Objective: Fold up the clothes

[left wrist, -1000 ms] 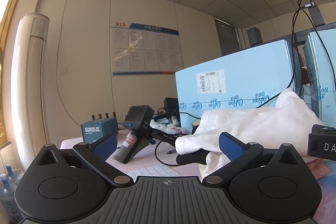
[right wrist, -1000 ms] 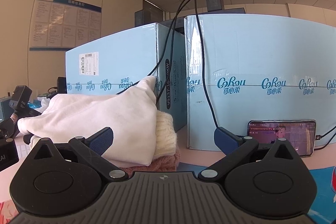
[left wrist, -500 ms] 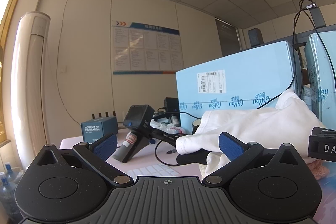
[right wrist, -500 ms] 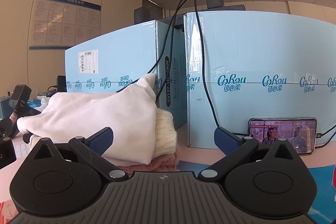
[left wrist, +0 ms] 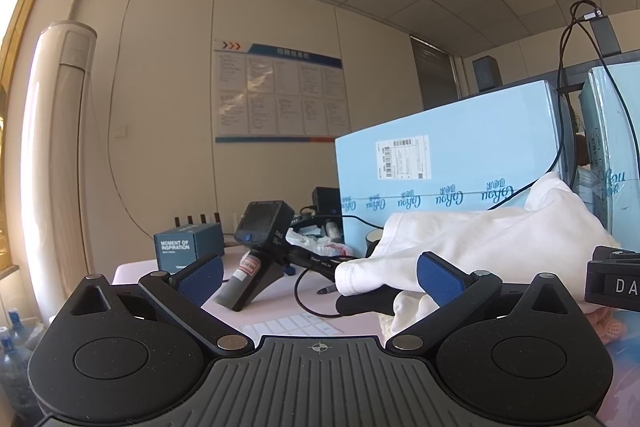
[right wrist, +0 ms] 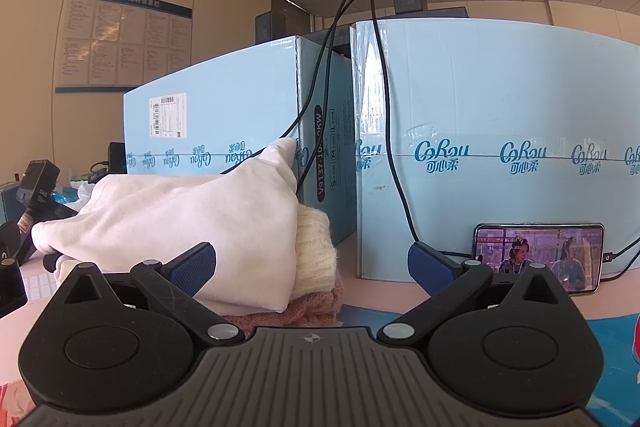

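Observation:
A folded white garment tops a pile on the pink table, over a cream knit and a pink knit. The same white garment shows at the right of the left wrist view. My right gripper is open just in front of the pile; its left pad is near the white cloth and holds nothing. My left gripper is open too, to the left of the pile, its right pad in front of the white hem, nothing between the fingers.
Two tall light-blue cartons stand behind the pile, with black cables hanging over them. A phone playing video leans on the right carton. A spare black gripper handle, a small teal box and a keyboard lie to the left.
Both views have shifted very slightly; the clothes pile has not moved and both grippers stay open.

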A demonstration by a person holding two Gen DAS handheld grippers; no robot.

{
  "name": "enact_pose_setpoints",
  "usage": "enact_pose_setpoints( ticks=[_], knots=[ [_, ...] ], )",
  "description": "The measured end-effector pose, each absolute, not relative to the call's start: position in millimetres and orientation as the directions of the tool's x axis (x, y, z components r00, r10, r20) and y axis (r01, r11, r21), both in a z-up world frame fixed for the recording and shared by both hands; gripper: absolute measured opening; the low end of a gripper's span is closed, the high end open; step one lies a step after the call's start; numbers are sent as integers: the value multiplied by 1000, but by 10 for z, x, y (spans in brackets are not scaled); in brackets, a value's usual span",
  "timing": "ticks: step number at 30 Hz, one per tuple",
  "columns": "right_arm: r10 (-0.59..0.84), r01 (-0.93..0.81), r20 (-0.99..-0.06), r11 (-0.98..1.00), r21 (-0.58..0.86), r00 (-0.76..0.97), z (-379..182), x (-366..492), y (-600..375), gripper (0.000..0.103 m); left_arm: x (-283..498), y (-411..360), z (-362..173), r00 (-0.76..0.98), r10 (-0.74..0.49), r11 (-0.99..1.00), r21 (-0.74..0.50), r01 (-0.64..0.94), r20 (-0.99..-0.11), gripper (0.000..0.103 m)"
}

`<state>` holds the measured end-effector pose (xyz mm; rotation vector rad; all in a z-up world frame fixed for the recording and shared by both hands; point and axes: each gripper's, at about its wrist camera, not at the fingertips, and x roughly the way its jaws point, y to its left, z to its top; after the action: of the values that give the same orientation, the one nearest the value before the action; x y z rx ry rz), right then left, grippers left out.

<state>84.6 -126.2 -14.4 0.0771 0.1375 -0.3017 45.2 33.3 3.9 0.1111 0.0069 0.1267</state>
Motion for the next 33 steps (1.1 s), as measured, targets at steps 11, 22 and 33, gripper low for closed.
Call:
enact_pose_setpoints(
  ticks=[11, 22, 33],
  knots=[
    [-291, 302, -150, 952, 53, 945, -148, 848, -1256, 103, 458, 338, 48, 992, 126, 986, 108, -125, 0, 103],
    [-288, 299, -155, 953, 52, 945, -147, 855, -1256, 103, 460, 336, 47, 992, 126, 987, 104, -126, 0, 103],
    [-287, 298, -157, 953, 52, 945, -150, 854, -1257, 103, 459, 343, 45, 992, 127, 987, 103, -126, -1, 103]
  ],
)
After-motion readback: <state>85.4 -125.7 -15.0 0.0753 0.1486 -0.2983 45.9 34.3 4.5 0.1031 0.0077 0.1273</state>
